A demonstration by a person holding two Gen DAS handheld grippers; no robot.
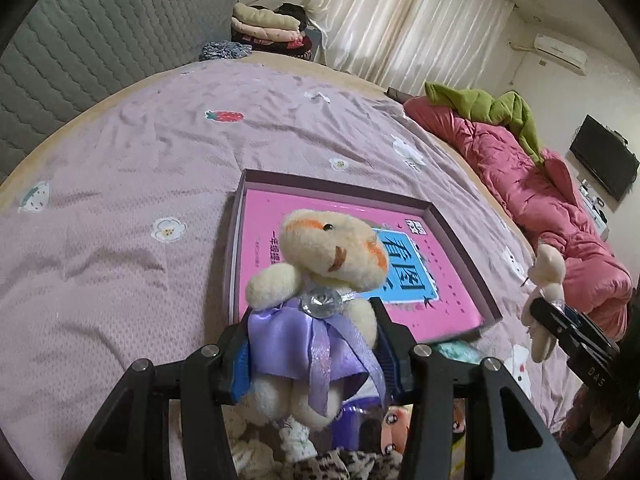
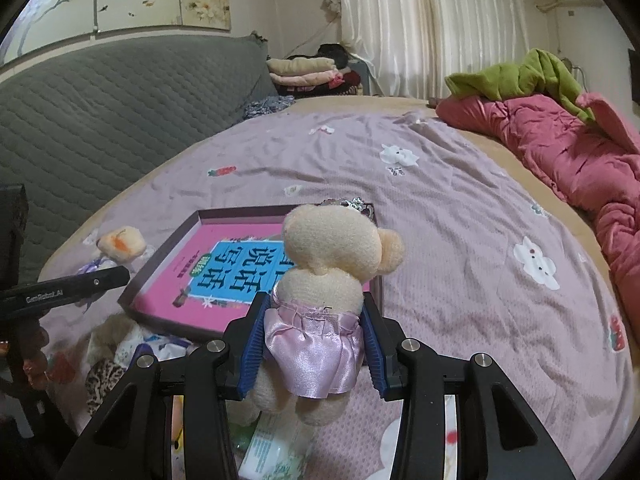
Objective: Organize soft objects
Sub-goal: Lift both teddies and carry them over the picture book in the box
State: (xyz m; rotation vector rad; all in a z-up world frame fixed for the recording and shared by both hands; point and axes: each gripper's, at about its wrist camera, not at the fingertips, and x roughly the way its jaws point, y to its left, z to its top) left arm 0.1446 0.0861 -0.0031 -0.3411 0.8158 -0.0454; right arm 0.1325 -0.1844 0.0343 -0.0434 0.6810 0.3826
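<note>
My left gripper [image 1: 316, 360] is shut on a cream plush bear in a purple satin dress [image 1: 328, 252], held upright and facing the camera. My right gripper [image 2: 314, 344] is shut on a second cream plush bear in a pink satin dress [image 2: 332, 256], seen from behind. Both bears hang just in front of a shallow dark box [image 1: 340, 188] on the bed, with a pink book [image 2: 208, 276] lying flat in it. The right gripper [image 1: 556, 308] with its bear [image 1: 550, 268] shows at the right edge of the left wrist view.
The bed has a lilac printed sheet [image 2: 460, 220]. A pink quilt [image 2: 560, 140] with a green blanket [image 2: 520, 76] lies along the right side. A grey padded headboard [image 2: 100, 120] and folded clothes [image 2: 304, 70] are at the far end. Leopard fabric [image 1: 352, 462], dolls and packets lie below the grippers.
</note>
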